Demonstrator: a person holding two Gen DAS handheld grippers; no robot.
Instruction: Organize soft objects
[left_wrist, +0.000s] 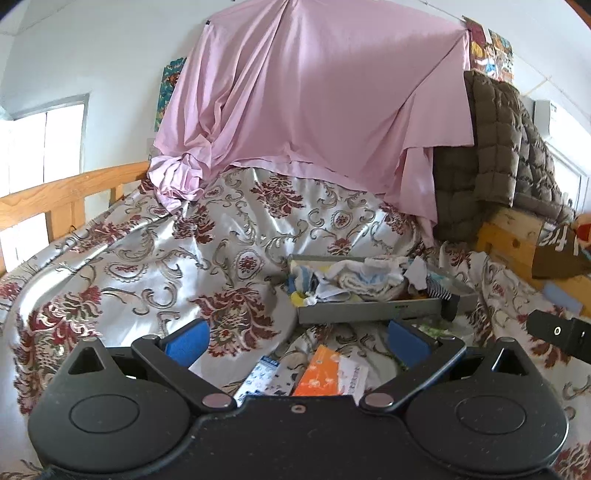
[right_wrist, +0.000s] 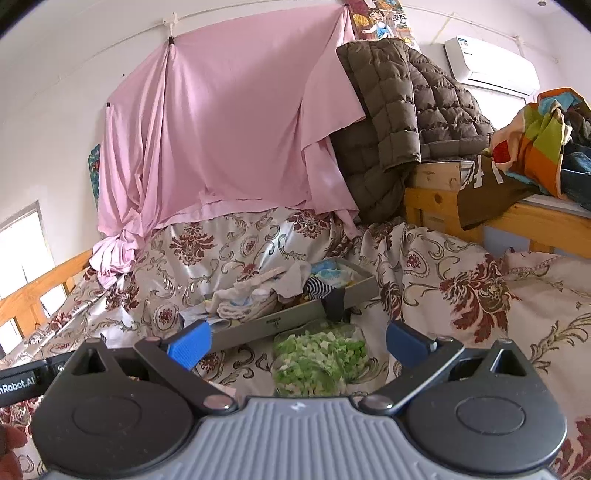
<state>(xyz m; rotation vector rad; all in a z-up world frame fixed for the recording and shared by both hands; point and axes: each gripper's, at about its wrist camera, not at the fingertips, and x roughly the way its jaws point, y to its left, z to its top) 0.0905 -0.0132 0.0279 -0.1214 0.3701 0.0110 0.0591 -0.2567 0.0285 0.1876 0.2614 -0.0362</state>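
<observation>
A gray tray (left_wrist: 369, 312) sits on the bed, on a shiny bedspread (left_wrist: 129, 266) with dark red flowers. The tray is full of small soft cloths (left_wrist: 364, 275), white and blue ones all jumbled up, and a striped sock (right_wrist: 320, 287) lies near its right end. The left gripper (left_wrist: 297, 341) hangs just in front of the tray with its blue fingers (left_wrist: 186, 341) spread wide and nothing between them. Under it, in front of the tray, lie an orange packet (left_wrist: 319, 374) and a blue and white packet (left_wrist: 260, 374). The right gripper (right_wrist: 297, 341) is also just in front of the tray, spread wide and holding nothing. A clear bag of green and white bits (right_wrist: 319, 356) lies between its fingers, right in front of the tray. Behind the tray a pink sheet (left_wrist: 314, 103) hangs down the wall. A puffy brown coat (right_wrist: 402, 122) is behind the tray to the right.
</observation>
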